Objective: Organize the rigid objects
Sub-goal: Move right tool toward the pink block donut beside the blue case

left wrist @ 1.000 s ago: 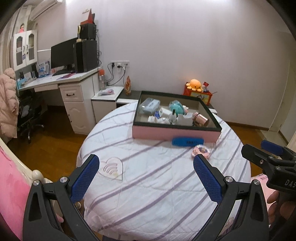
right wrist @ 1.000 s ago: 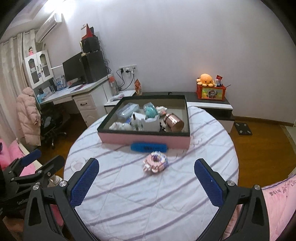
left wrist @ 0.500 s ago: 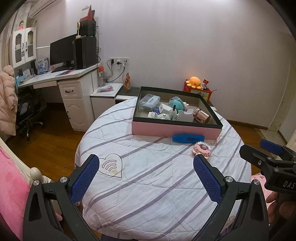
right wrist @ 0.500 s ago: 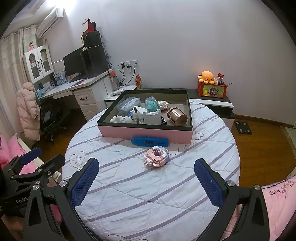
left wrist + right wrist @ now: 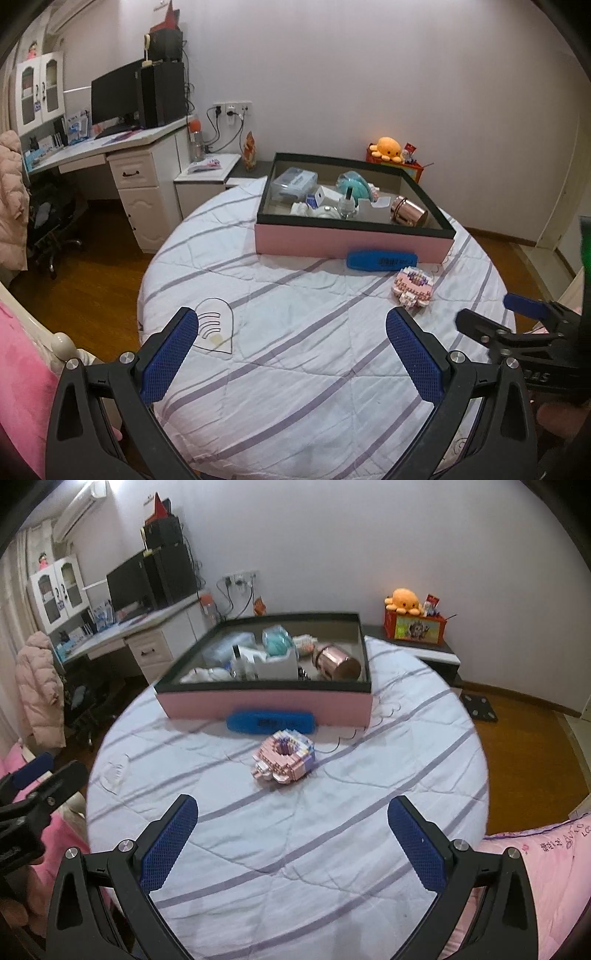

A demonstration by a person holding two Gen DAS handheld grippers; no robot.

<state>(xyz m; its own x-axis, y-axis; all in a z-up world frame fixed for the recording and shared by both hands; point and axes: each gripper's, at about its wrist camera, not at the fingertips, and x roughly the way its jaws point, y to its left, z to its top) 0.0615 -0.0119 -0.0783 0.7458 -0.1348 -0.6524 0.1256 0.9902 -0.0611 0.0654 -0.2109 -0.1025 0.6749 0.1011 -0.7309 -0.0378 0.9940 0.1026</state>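
A pink box with a black rim [image 5: 351, 240] [image 5: 266, 701] sits at the far side of the round table and holds several items, among them a copper cup [image 5: 408, 215] [image 5: 337, 661]. A flat blue case [image 5: 381, 260] [image 5: 270, 722] lies against the box's front wall. A pink toy-brick model [image 5: 413, 286] [image 5: 283, 760] lies just in front of the case. My left gripper [image 5: 295, 354] is open and empty over the near table. My right gripper [image 5: 293, 843] is open and empty, short of the brick model.
The table has a white quilt with purple stripes [image 5: 295, 332] [image 5: 332, 830]. A desk with a monitor [image 5: 118, 92] stands at the left. An orange plush [image 5: 403, 600] sits on a low cabinet behind the table. Pink bedding [image 5: 535, 867] lies at the right.
Both grippers have moved forward towards the table; the box, blue case and brick model loom larger. Both grippers stay open.
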